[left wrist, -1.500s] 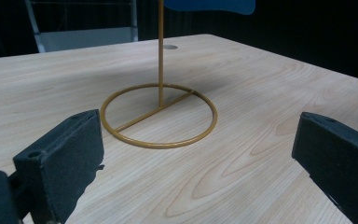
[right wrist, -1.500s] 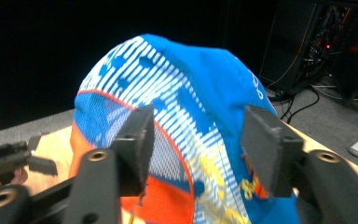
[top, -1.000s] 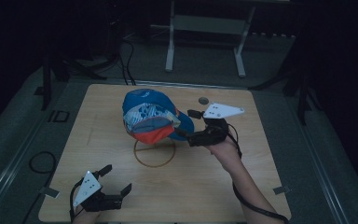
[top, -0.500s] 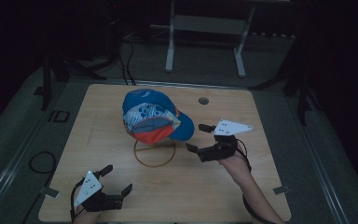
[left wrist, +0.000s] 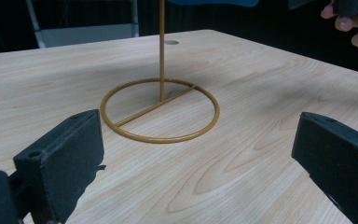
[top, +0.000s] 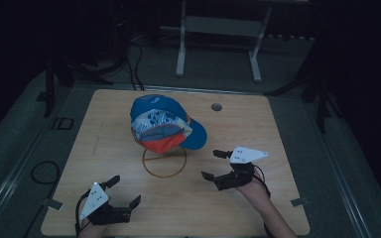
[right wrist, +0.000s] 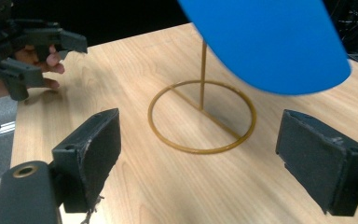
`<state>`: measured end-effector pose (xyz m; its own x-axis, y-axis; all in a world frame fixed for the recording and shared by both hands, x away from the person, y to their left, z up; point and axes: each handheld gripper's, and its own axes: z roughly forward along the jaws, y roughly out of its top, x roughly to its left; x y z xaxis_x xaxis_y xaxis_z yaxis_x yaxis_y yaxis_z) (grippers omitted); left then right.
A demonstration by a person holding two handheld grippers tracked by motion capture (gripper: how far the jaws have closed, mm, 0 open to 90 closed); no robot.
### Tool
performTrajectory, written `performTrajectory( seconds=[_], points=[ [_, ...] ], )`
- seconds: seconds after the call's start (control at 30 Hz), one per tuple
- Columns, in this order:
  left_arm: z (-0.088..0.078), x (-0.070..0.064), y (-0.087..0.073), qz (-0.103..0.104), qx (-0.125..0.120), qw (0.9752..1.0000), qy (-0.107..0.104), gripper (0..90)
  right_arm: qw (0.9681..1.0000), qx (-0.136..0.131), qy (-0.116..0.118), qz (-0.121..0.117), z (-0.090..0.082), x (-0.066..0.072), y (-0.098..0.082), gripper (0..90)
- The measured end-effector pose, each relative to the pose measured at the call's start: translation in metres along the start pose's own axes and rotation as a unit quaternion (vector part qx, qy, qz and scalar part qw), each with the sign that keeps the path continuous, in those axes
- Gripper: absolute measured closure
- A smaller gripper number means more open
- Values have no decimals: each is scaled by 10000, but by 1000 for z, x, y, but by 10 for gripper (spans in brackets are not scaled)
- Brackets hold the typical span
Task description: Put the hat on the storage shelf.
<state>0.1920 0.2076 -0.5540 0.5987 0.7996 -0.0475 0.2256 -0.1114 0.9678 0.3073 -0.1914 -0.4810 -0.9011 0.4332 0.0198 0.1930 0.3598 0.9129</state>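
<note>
Your fingers stand wide apart on both tools: the right gripper (top: pixel 214 164) has just finished spreading its jaws with nothing between them, and the left gripper (top: pixel 126 190) is spread just as wide and equally bare. The cap (top: pixel 164 123) sits on top of the stand (top: pixel 164 161), whose thin gold post rises from a wire ring with a single spoke lying flat on the table (top: pixel 258 124). The cap's crown is bright blue with a white-and-blue patterned panel and an orange-red band below it, and its plain blue brim juts out toward your right gripper. Your right gripper hovers just beside the stand's ring, under the brim's side; your left gripper rests farther from the stand, near the table's front edge
</note>
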Motion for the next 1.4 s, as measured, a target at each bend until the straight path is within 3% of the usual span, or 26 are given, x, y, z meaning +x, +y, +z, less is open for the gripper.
performTrajectory(
  seconds=[0.43, 0.7, 1.23, 1.4],
  points=[
    [2, 0, -3, 28, 54, 9999, -91, 27, 9997, 135, 11, 198, -3, 0, -39, 135],
    [3, 0, -4, 19, 107, 9999, -119, 27, 9990, 274, -116, 339, -10, -4, -61, 134],
    [5, 1, -5, 42, 143, 9998, -119, 27, 9977, 476, -248, 405, -30, -13, -88, 138],
    [4, 1, -5, 51, 93, 9999, -124, 27, 9975, 411, -311, 475, -40, -17, -95, 139]
  ],
)
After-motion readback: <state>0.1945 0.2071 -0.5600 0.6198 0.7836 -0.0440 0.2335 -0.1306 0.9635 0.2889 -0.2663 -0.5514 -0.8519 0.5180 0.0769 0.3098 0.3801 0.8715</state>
